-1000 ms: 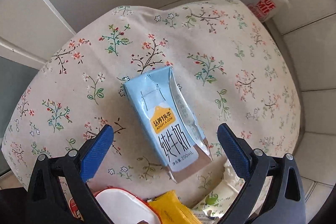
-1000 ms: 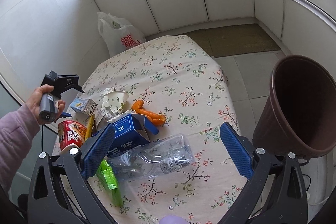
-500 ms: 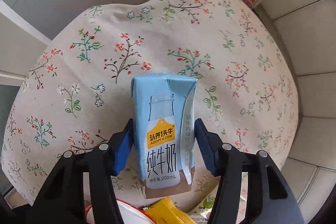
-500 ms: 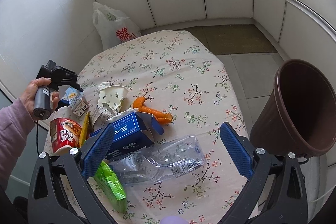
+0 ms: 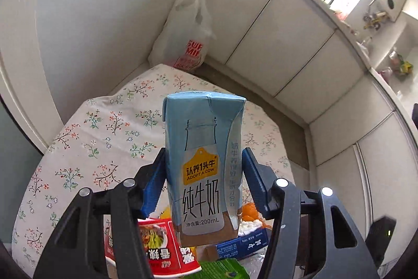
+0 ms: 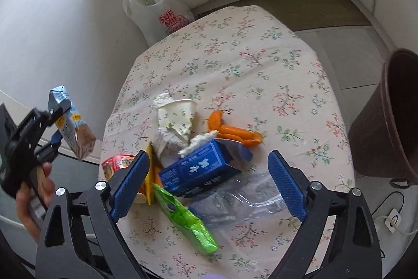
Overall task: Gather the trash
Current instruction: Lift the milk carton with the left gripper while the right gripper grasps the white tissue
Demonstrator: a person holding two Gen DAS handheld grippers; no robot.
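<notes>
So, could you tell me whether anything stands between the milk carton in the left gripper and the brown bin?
Nothing blocks it in the air, but the whole table lies between. The left gripper holds the milk carton off the table's left edge; the brown bin stands on the floor past the right edge, beyond the trash pile.

we see a pale blue milk carton [image 5: 202, 169], clamped upright off the tabletop. left on the flowered cloth: a blue box [image 6: 198, 169], crushed clear bottle [image 6: 243, 203], green wrapper [image 6: 185, 218], paper cup [image 6: 177, 117], orange peel [image 6: 230, 130], red noodle cup [image 6: 117, 164]. a brown bin [image 6: 386, 122] stands beside it.

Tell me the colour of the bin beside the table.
Dark brown bin, best seen in the right wrist view.
</notes>
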